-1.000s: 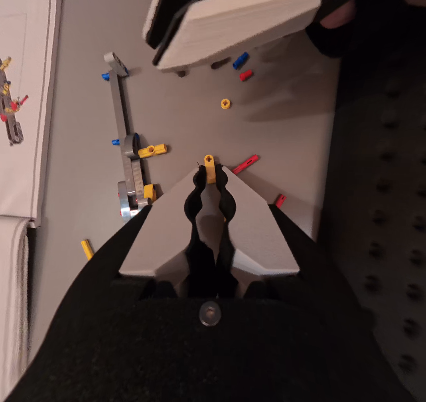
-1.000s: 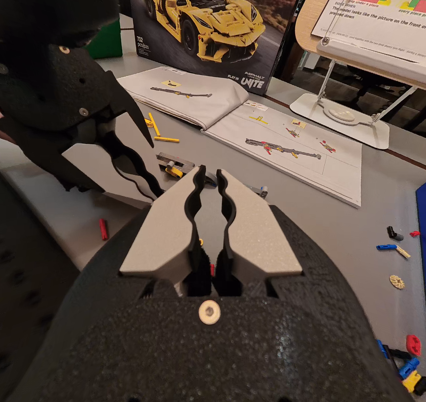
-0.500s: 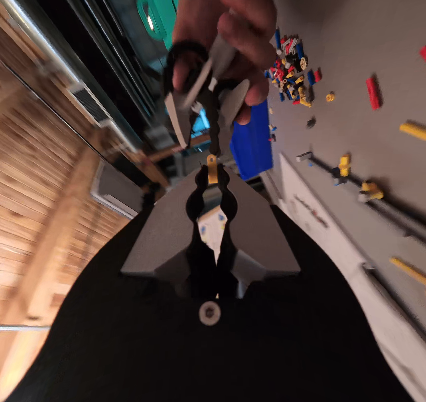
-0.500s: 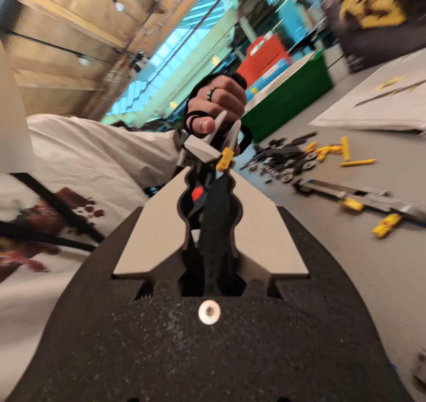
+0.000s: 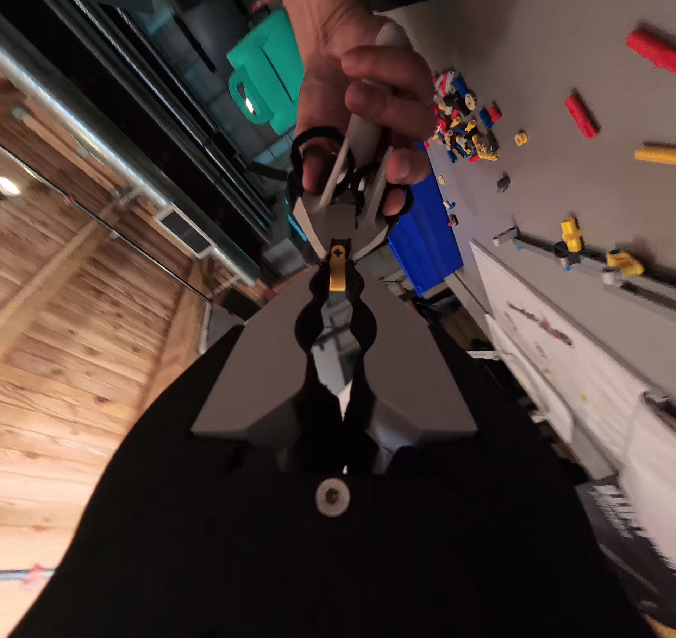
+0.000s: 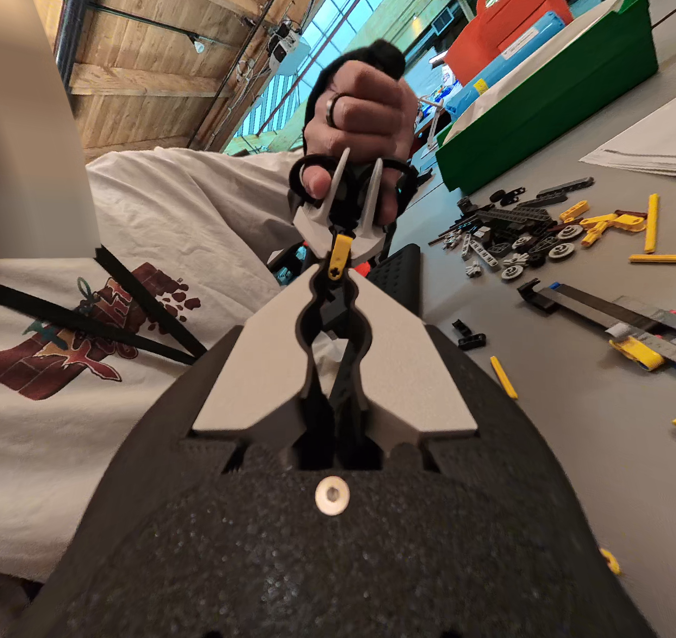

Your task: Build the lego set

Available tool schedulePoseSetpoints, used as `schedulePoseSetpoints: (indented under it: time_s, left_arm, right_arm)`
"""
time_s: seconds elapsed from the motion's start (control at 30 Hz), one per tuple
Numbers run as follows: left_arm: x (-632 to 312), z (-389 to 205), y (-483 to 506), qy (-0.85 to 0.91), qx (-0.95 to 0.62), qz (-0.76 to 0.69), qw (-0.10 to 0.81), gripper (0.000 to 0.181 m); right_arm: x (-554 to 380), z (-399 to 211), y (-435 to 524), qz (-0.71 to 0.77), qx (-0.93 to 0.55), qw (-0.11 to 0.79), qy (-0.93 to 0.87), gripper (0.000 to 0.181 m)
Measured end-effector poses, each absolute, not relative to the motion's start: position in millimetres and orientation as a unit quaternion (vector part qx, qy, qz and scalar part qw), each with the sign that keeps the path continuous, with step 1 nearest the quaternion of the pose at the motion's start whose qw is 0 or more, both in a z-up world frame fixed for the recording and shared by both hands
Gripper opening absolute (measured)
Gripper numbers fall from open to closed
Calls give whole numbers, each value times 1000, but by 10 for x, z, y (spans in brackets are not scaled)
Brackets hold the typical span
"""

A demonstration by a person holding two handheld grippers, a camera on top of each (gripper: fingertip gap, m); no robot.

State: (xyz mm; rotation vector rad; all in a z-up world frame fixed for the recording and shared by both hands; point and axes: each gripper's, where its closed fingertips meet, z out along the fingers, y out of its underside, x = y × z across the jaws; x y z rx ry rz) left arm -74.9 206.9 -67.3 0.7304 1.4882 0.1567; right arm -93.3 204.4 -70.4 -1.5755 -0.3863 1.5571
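Observation:
My left gripper [image 5: 337,273] is shut on a small yellow connector [image 5: 337,271] with a cross hole at its far end. My right gripper [image 6: 334,273] faces it tip to tip, and its fingers close on the cross-hole end of the same connector [image 6: 340,251]. Both are held in the air above the table's edge. In the left wrist view the right gripper [image 5: 338,247] shows with a hand around it. In the right wrist view the left gripper [image 6: 342,244] shows the same way. The long grey beam assembly [image 5: 585,258] with yellow parts lies on the grey table; it also shows in the right wrist view [image 6: 622,313].
A pile of loose pieces [image 5: 464,123] lies on the table near a blue tray [image 5: 424,233], and a second pile [image 6: 530,233] lies by a green bin [image 6: 548,90]. The open booklet [image 5: 548,346], red pins [image 5: 581,116], black pieces [image 6: 472,340] and a yellow axle [image 6: 504,377] lie around. Less than 4 cm separates the two grippers' tips. Between my right fingertips and the yellow axle [image 6: 504,377] there is roughly 12 cm.
Both grippers have lifted off the table and turned to face each other. The left still holds the yellow connector, and the right has closed in on its far end.

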Motion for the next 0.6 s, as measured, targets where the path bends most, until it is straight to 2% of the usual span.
schedulePoseSetpoints:
  time_s: [0.03,0.13,0.23,0.4,0.6]
  left_arm:
    - [-738,-650,2090,674,292,58,676,10]
    - [-684,-574,2219,734,154,-15,661,40]
    - [-644,-590,2292,784,-15,-128,607,52]
    - [-513,-522,2270,763,-195,-265,557,46]
    - [-461,-462,2231,736,-211,-291,573,22]
  right_arm:
    - [-915,-693,2065,627,-628,436,-149,6]
    - [-812,-630,2153,641,-606,459,-107,6]
    - [-708,-526,2222,668,-564,483,-56,6]
    - [-683,-367,2243,719,-492,490,-16,6]
    - [-718,-415,2275,717,-499,487,-11,6]
